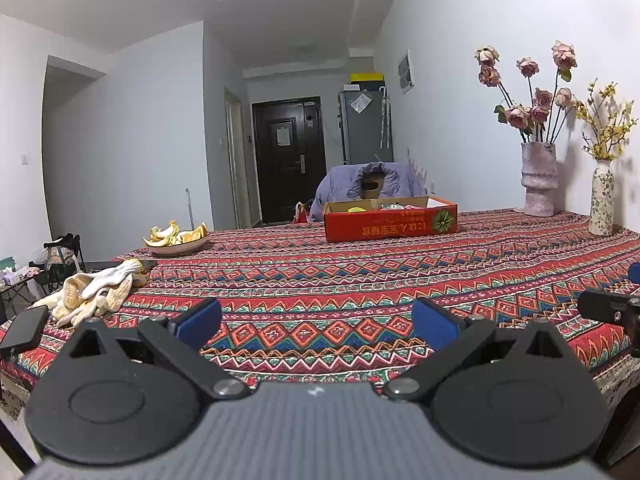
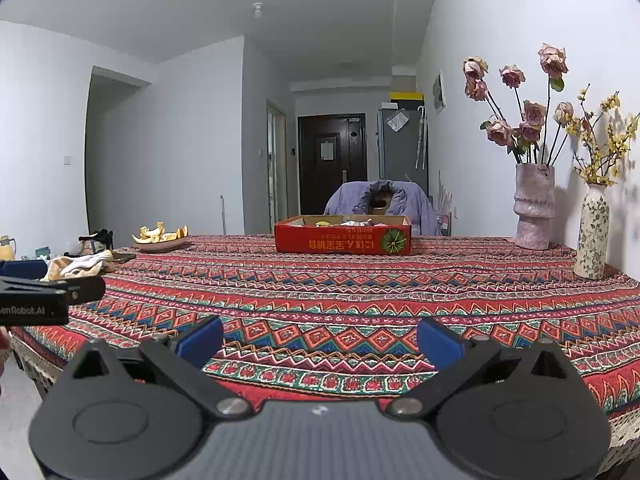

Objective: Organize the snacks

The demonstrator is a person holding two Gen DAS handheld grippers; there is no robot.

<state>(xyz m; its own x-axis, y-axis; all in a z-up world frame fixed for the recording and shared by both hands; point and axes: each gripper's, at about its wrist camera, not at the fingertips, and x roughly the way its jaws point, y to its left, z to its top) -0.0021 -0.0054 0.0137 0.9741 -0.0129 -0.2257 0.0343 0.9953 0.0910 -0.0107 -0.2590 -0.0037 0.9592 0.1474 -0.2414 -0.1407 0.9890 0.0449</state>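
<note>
Two grippers are held low at the near edge of the table (image 1: pixel 320 280), side by side and level. The left gripper (image 1: pixel 318 322) is spread wide with nothing between its blue pads; the right gripper (image 2: pixel 320 340) is likewise released and empty. Directly ahead of both, only bare patterned cloth is seen.

Off to the left of the left gripper, a heap of knitted gloves (image 1: pixel 96 292) and a dark phone (image 1: pixel 24 330) are noted; further left and beyond, a plate of fruit peel (image 1: pixel 178 238).

Well ahead, near the far edge, the red cardboard box (image 2: pixel 343 237) stands open-topped. Wrapped items (image 2: pixel 352 223), judged to be snacks, are seen over its rim; their arrangement cannot be told. No loose snack is visible on the cloth, so the scene fits snacks awaiting sorting in the box or already gathered there.

For any reach to the box, a level approach above the rim is advised, with the two vases (image 2: pixel 534 208) right of the box avoided.
</note>
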